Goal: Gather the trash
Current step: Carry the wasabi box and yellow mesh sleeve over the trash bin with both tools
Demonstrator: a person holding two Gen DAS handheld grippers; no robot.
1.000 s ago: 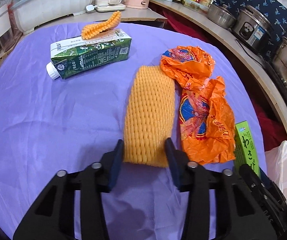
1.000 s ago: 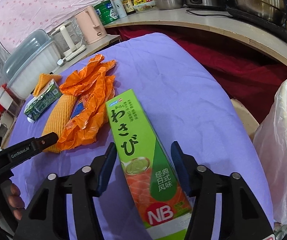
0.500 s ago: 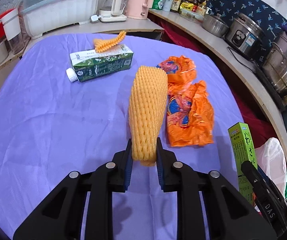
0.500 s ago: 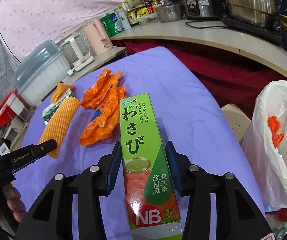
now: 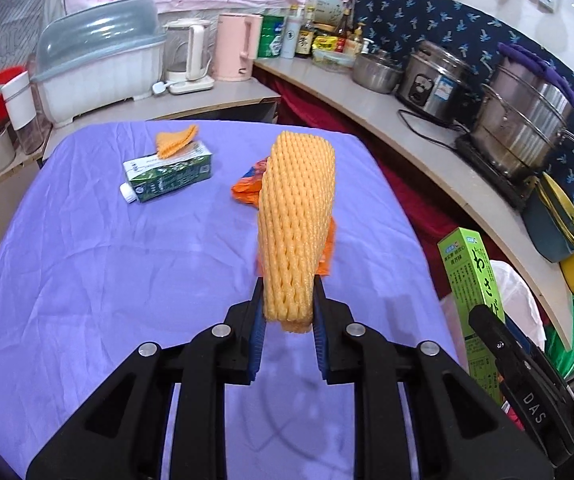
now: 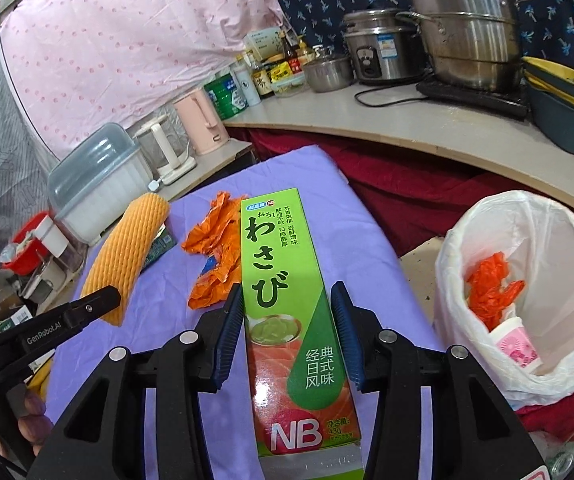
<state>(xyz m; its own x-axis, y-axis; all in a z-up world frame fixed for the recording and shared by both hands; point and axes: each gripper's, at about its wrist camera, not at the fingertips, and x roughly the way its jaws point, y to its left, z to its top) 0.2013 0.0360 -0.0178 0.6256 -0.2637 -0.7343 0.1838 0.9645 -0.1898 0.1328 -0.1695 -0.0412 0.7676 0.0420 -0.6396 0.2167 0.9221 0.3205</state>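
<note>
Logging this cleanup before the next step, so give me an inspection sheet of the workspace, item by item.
Surface: purple tablecloth, wrinkled.
Job's things: yellow foam fruit net and green wasabi box lifted; milk carton, orange wrapper on the cloth; lined trash bin beside the table.
Clutter: nothing seen.
Grippers: left gripper clamps the net; right gripper clamps the box.
Cables: black cord on the counter.
Surroundings: rice cooker, steamer pot, pink kettle.

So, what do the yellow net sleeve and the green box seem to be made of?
The net sleeve looks like soft foam mesh: matte, with a ribbed open weave, and it pinches narrower where the left tongs grip it. The green box looks like thin printed cardboard: flat faces, sharp folded edges and a slight gloss, held straight in the right tongs.
</note>
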